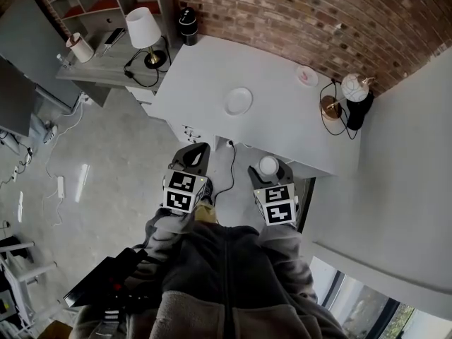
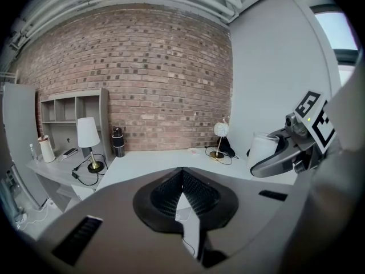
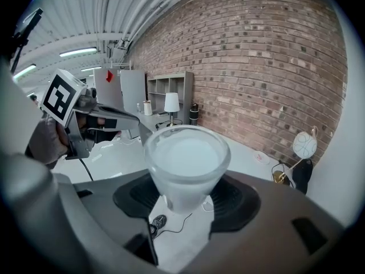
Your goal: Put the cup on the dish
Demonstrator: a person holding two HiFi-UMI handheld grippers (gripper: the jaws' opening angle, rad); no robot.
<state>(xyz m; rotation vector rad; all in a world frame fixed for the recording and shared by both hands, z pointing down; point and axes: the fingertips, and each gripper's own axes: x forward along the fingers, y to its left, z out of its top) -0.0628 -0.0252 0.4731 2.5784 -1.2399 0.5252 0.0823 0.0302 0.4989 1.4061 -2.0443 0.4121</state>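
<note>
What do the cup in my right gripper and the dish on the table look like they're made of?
The cup: likely frosted glass or translucent plastic, matte; its walls look cloudy. The dish: probably glazed ceramic, plain white and smooth, though too small to confirm.

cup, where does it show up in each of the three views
Head view: cup low centre, held in the right gripper.
Left gripper view: cup far right, mid height.
Right gripper view: cup dead centre, between the jaws.
Shared landmark: globe lamp at the table's corner.

1 cup (image 3: 185, 164), 2 lamps (image 1: 143, 30) (image 1: 351, 87)
</note>
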